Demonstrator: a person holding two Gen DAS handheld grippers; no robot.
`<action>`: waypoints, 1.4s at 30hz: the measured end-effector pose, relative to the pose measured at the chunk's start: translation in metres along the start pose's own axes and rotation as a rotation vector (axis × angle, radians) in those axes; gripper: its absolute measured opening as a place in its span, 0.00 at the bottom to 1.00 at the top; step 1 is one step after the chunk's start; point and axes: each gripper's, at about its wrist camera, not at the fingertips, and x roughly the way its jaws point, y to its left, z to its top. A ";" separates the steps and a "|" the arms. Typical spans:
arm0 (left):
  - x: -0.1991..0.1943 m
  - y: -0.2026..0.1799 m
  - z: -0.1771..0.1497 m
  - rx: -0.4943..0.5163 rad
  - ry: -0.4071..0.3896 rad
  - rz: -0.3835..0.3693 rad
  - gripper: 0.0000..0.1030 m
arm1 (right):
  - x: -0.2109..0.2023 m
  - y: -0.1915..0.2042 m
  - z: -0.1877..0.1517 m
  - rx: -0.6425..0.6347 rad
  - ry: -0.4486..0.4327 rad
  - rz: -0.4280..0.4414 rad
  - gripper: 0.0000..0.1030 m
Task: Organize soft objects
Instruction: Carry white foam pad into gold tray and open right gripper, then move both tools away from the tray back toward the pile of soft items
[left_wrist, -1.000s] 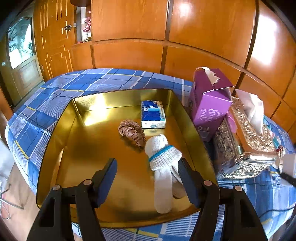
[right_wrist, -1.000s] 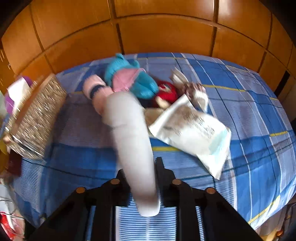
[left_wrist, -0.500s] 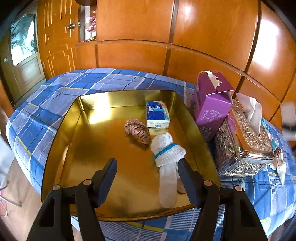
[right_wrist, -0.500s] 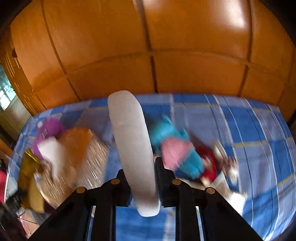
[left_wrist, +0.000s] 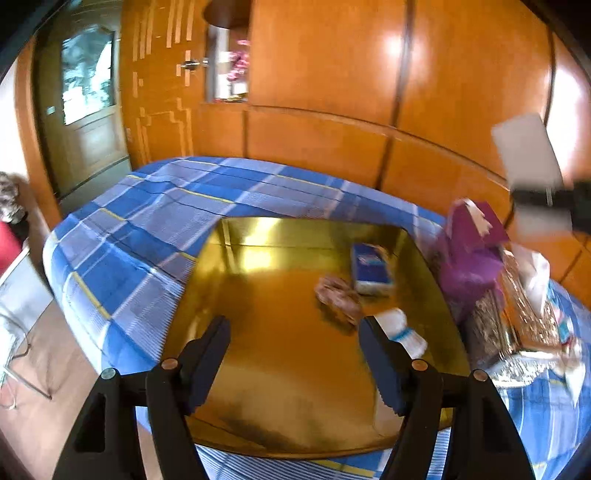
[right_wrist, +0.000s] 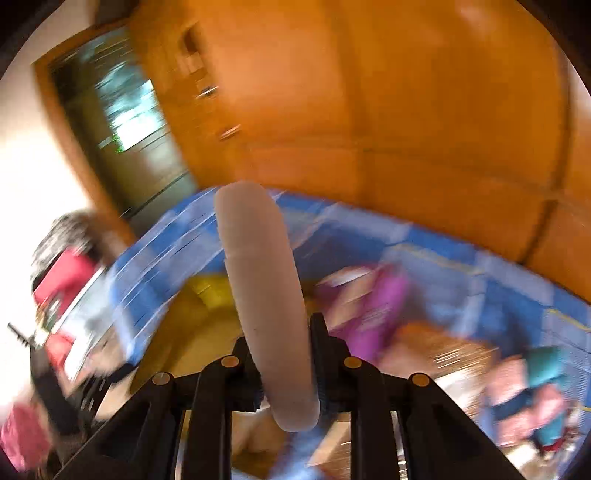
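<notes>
Because the blue-and-white checked cloth (left_wrist: 155, 229) covers the whole surface, everything rests on it, and the wide shallow gold metal tray (left_wrist: 295, 387) sits near the front edge as the collecting place for the soft things. At about two o'clock from the tray stand a purple cardboard tissue box (left_wrist: 474, 251) and, just beside it, an ornate silver tissue holder (left_wrist: 517, 325), both outside the tray, presumably because they are not what is being sorted.

Inside the tray, toward its one o'clock corner, lie a blue-and-white tissue packet (left_wrist: 371, 267), a rolled white sock with a blue band (left_wrist: 404, 334) and a brownish-pink fabric scrunchie (left_wrist: 338, 297), close together (likely gathered to leave room).

The left gripper (left_wrist: 295, 354) hangs over the tray's near half with its jaws spread wide and nothing between them. The right gripper (right_wrist: 284, 365) is pinching a long pale-pink soft roll (right_wrist: 262, 280) near its lower end, the rest sticking forward above the blurred tray, seemingly bound there.
</notes>
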 end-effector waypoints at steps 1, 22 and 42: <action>0.000 0.004 0.002 -0.010 -0.003 0.005 0.70 | 0.011 0.011 -0.009 -0.016 0.025 0.038 0.19; 0.001 0.004 -0.001 0.000 -0.001 0.012 0.72 | 0.032 0.034 -0.095 -0.042 0.081 -0.026 0.45; -0.039 -0.051 -0.011 0.156 -0.049 -0.079 0.73 | -0.076 -0.041 -0.147 0.110 -0.149 -0.304 0.45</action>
